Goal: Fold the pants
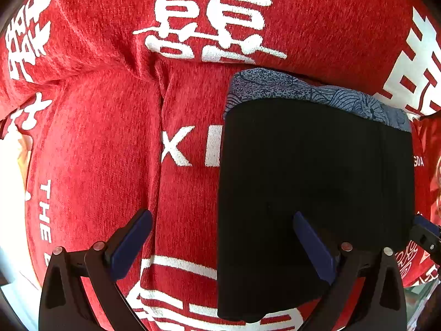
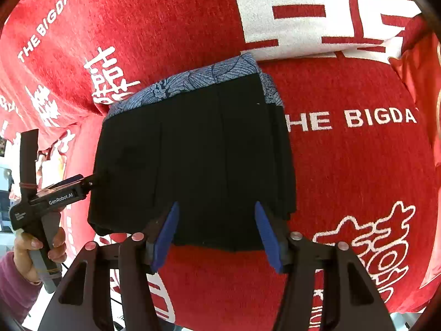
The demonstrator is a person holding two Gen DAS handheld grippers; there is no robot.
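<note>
The black pants (image 1: 317,187) lie folded into a compact rectangle on the red cloth, with a blue patterned layer (image 1: 303,88) showing along the far edge. They also show in the right wrist view (image 2: 198,160). My left gripper (image 1: 223,220) is open, its right finger over the pants' near left part, its left finger over bare cloth. My right gripper (image 2: 215,220) is open and empty, just above the pants' near edge. The left gripper's body (image 2: 58,195) shows at the pants' left edge.
A red cloth (image 1: 96,138) with white characters and lettering covers the whole surface and has a raised crease left of the pants. A red and white cushion (image 2: 317,13) lies behind the pants. The right gripper's tip (image 1: 424,234) shows at the right.
</note>
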